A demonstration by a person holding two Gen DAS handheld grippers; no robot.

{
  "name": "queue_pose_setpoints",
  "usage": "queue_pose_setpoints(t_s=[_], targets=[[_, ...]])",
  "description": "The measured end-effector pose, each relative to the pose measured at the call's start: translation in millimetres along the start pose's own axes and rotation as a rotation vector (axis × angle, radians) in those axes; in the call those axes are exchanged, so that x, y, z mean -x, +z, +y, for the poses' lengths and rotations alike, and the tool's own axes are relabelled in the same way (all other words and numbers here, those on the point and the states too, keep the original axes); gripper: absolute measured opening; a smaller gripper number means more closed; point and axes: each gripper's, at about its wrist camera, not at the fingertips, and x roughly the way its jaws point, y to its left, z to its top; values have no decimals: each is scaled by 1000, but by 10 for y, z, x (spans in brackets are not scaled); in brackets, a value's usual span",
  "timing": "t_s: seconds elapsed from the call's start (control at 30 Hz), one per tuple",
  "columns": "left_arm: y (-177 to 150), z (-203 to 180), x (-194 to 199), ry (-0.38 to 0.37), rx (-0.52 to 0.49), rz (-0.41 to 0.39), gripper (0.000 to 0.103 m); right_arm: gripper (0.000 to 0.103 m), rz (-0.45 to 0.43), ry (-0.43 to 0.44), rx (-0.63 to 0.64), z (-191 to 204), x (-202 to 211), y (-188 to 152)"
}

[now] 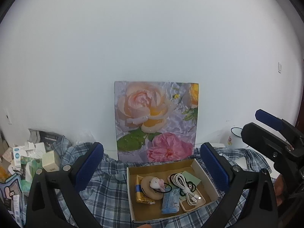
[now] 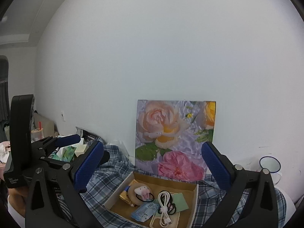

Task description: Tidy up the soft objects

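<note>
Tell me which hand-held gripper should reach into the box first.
Probably the left hand-held gripper: the box sits squarely between its open fingers. The right hand-held gripper, open too, views the box cornerwise, slightly off-centre.

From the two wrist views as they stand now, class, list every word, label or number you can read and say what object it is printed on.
"Data Collection System", as best it reads: small pale print low on the black left gripper body, seen in the right wrist view.
Light blue plastic packet in the shallow cardboard box: print too blurred to read.
Gold foil packet: print too small.
White cartons with blue round logos: unreadable.
</note>
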Motion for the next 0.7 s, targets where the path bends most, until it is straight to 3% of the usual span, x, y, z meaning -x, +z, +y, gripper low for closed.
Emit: queue_pose_setpoints(t_s=[0.4,0.7], targets=[[173,13,439,-15,29,-77,103,103,-30,-1,35,180,307,180],[-33,-17,772,-20,-38,-84,103,103,2,30,113,287,590,45]])
